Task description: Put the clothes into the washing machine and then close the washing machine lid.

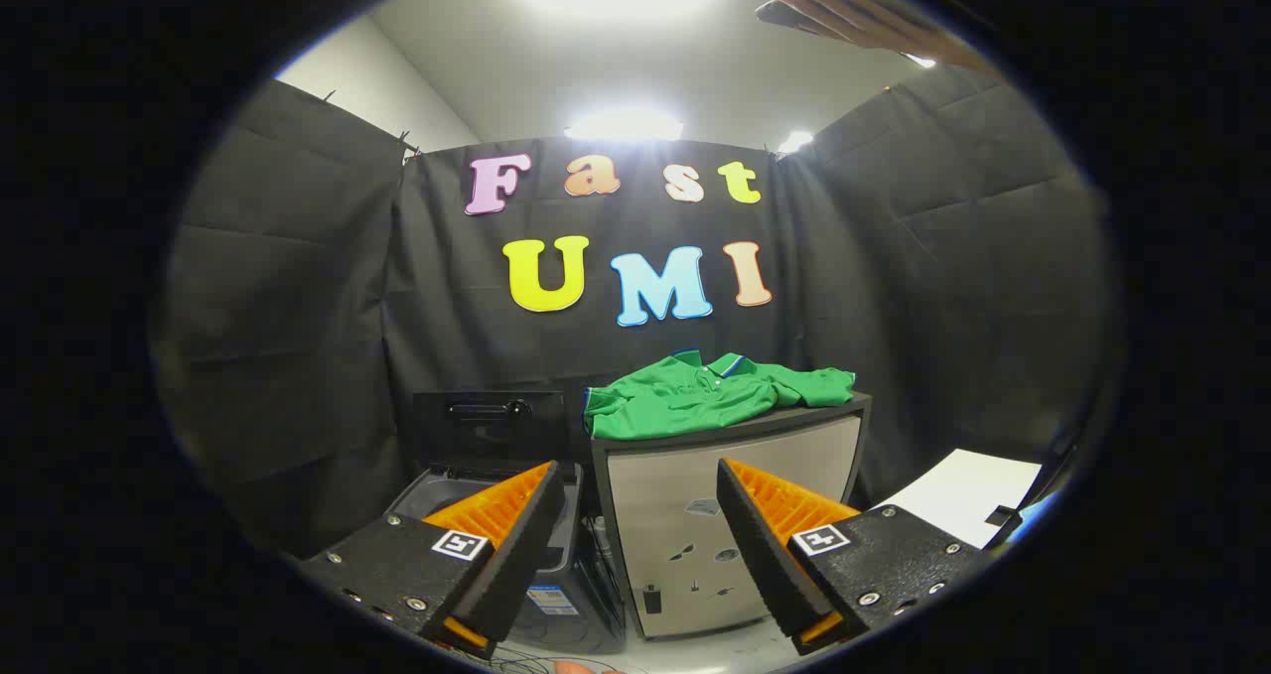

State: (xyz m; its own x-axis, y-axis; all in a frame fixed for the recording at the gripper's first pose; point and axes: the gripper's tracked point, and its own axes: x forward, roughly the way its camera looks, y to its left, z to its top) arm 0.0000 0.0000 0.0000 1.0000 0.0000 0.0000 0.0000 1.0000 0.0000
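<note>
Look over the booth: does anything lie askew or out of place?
Only the green shirt: it lies crumpled on the cabinet, beyond the open gripper, beside the washing machine with raised lid.

One green shirt (717, 393) is lying on one grey cabinet (730, 515), and one washing machine (496, 515) is standing with its one lid (489, 424) raised. One gripper (635, 545) is showing two fingers, jaws standing apart, and one hand (854, 14) is reaching in above.

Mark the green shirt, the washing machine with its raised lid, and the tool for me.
green shirt (710, 396): gripper view, middle of the fabric atop the cabinet.
washing machine (437, 490): gripper view, rim of the open tub.
tool (635, 545): gripper view, midway between its open fingers.
</note>
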